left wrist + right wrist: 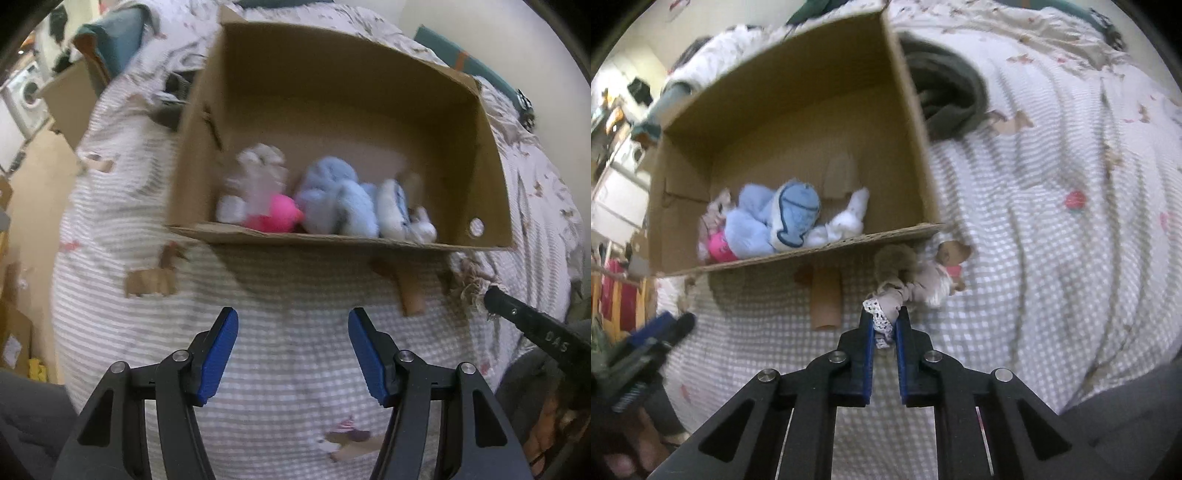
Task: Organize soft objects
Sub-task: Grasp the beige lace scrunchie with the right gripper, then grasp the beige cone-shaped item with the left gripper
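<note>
Cardboard box sits open on the bed, already holding a blue plush, a pink toy and some pale soft toys pressed against its near wall. Just outside that wall, a small rag doll lies on the checked bedspread, and the right gripper has its jaws clenched on the doll's lace-trimmed end, so the step in hand looks like the pick-up of one more soft thing bound for the box. The left gripper hovers over the bedspread in front of the box, jaws released and empty. To my eye the next move calls for lifting the doll clear of the near wall's edge, carrying it over the rim and letting go inside; the limp body may swing and catch on the cardboard lip
</note>
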`<action>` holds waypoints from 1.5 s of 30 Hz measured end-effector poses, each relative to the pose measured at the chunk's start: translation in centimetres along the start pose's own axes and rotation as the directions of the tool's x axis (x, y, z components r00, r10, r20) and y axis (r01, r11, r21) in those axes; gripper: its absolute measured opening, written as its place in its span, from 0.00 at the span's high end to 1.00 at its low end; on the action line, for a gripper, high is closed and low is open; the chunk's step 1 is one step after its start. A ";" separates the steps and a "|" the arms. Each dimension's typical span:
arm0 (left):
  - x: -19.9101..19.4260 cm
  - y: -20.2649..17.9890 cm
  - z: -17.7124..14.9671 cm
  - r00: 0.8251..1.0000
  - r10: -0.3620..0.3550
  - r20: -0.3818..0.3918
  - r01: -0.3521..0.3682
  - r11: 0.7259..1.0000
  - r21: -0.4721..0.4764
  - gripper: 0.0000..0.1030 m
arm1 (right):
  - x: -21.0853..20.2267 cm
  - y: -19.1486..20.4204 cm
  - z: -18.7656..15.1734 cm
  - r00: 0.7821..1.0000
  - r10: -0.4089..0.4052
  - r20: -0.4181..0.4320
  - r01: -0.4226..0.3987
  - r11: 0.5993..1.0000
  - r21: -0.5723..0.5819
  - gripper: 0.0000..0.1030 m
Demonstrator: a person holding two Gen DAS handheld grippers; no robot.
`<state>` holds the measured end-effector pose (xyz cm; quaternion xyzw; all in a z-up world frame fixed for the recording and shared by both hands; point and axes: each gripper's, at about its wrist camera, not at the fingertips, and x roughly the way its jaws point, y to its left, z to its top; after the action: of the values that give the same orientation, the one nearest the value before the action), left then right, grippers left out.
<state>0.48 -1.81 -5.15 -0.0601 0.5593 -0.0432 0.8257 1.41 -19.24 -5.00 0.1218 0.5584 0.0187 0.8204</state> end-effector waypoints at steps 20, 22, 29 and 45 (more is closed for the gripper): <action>8.7 -9.9 1.6 0.977 -0.112 -0.182 0.120 0.992 0.030 0.85 | -0.5 -3.5 -0.2 0.997 0.077 0.003 -0.077 0.986 0.147 0.88; 8.5 -9.8 1.5 0.979 -0.119 -0.164 0.126 0.991 0.038 0.90 | -0.6 -3.5 -0.1 0.996 0.084 0.007 -0.084 0.985 0.150 0.88; 7.1 -8.2 0.1 0.978 -0.150 -0.147 0.152 0.988 -0.002 0.95 | -0.8 -3.8 -0.1 0.993 0.116 0.013 -0.116 0.979 0.167 0.88; 2.2 -1.4 -2.5 0.994 -0.030 -0.105 0.025 0.998 -0.054 0.95 | -0.4 1.0 -0.4 0.955 0.294 -0.021 -0.294 0.955 0.029 0.88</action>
<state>-1.02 -3.59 -7.83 -0.0870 0.6023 -0.0429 0.7923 0.95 -18.28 -4.54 0.2135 0.5446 0.1350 0.7997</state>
